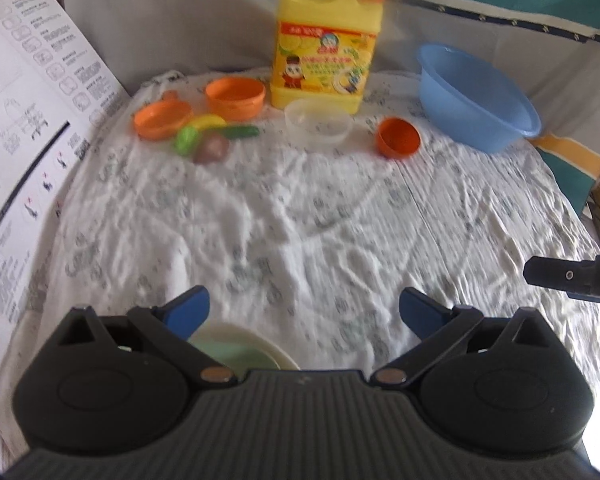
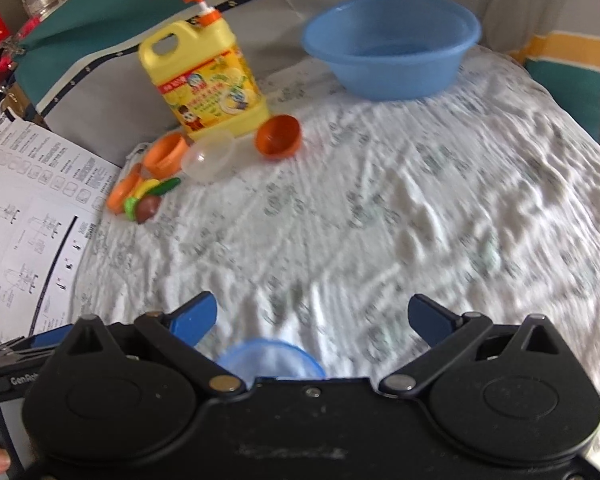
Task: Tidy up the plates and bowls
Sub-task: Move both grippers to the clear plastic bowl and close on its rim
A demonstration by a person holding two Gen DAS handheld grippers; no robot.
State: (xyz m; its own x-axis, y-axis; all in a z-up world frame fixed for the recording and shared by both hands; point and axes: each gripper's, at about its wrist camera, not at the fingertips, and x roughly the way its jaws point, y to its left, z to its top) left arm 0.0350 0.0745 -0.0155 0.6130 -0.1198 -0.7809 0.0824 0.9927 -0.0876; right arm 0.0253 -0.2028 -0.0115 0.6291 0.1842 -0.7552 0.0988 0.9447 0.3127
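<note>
My left gripper (image 1: 304, 312) is open and empty above the white cloth; a pale green plate (image 1: 244, 350) lies just under its left finger. My right gripper (image 2: 312, 320) is open and empty; a blue-rimmed bowl (image 2: 270, 356) shows just below it. At the far side sit an orange bowl (image 1: 235, 97), an orange plate (image 1: 162, 119), a clear bowl (image 1: 318, 123) and a small orange bowl on its side (image 1: 398, 137). They also show in the right wrist view: orange bowl (image 2: 165, 154), clear bowl (image 2: 209, 159), tipped orange bowl (image 2: 279, 136).
A yellow detergent jug (image 1: 324, 44) stands at the back. A big blue basin (image 1: 476, 96) is at the back right. Toy vegetables (image 1: 212, 136) lie by the orange plate. A printed paper sheet (image 1: 24, 128) lies to the left. The right gripper's finger (image 1: 568, 276) shows at the right edge.
</note>
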